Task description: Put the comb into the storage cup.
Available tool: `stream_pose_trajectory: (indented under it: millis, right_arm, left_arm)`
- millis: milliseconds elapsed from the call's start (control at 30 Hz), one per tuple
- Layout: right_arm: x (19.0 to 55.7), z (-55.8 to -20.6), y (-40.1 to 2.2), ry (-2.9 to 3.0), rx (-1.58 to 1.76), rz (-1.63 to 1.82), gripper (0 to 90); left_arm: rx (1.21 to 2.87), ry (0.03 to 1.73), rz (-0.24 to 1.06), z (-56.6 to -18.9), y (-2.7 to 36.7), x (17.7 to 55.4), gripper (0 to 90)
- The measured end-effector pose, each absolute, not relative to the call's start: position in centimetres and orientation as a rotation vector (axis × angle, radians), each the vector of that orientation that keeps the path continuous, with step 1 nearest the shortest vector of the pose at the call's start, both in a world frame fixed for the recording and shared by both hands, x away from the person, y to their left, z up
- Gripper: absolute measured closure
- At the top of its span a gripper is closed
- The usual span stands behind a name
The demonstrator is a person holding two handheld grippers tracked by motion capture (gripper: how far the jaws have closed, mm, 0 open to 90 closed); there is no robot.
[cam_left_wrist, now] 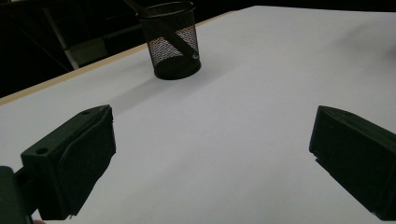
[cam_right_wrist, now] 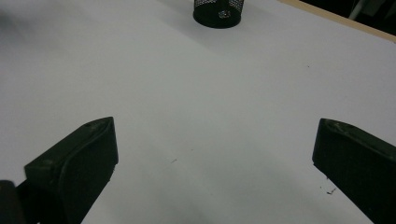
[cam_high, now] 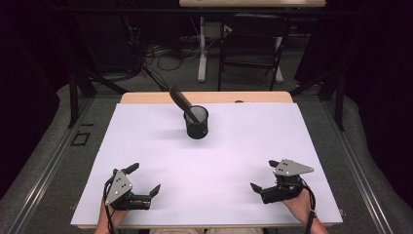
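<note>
Mesh cup (cam_high: pixel 197 123), black wire, stands upright on the far-centre part of the white table top (cam_high: pixel 146 151), a little short of the far wooden edge strip (cam_high: pixel 146 97). One dark brown stick-like tool (cam_high: pixel 183 102) sits in it, lower end inside, upper end leaning out over the rim toward far-left. Can't tell what the tool is exactly.

Left gripper (cam_high: pixel 144 179) is at the near-left of the table, well apart from the cup, jaws spread wide, nothing between them. Grey three-cornered plate (cam_high: pixel 119 187) on top of it; the person's left hand (cam_high: pixel 108 214) comes in from the near edge with the cable trailing back. Left gripper view: same cup (cam_left_wrist: pixel 172 41) up ahead at the far side with the tool (cam_left_wrist: pixel 163 28) slanting across its mesh, both black jaws at the frame sides with bare white surface in the gap.

Right gripper (cam_high: pixel 263 174) is at the near-right, also well apart from the cup, jaws wide open and empty, held by the right hand (cam_high: pixel 302 204). Right gripper view: base of the cup (cam_right_wrist: pixel 218 11) at the top edge, bare table between the jaws, a few small dark specks on the surface near the right-hand jaw.

Both grippers sit low over the table, pointing roughly inward and far. Dark floor, cables and a chair (cam_high: pixel 253 44) beyond the far edge.
</note>
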State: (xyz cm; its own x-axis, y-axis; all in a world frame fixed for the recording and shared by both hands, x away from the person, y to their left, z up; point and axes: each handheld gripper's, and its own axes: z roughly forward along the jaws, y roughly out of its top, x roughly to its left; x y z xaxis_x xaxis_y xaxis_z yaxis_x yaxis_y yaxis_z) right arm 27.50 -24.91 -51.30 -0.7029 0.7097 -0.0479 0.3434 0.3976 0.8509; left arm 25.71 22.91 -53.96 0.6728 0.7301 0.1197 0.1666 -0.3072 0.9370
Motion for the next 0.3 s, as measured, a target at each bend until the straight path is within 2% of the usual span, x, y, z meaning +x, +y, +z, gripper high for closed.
stream_pose_trajectory:
  millis: [300]
  right_arm:
    - [26.99, -51.51, -25.35, 2.219, 0.912, 1.241, 0.0]
  left_arm:
    - [1.831, 0.710, 0.668, -53.95, 22.92, 25.72, 0.6]
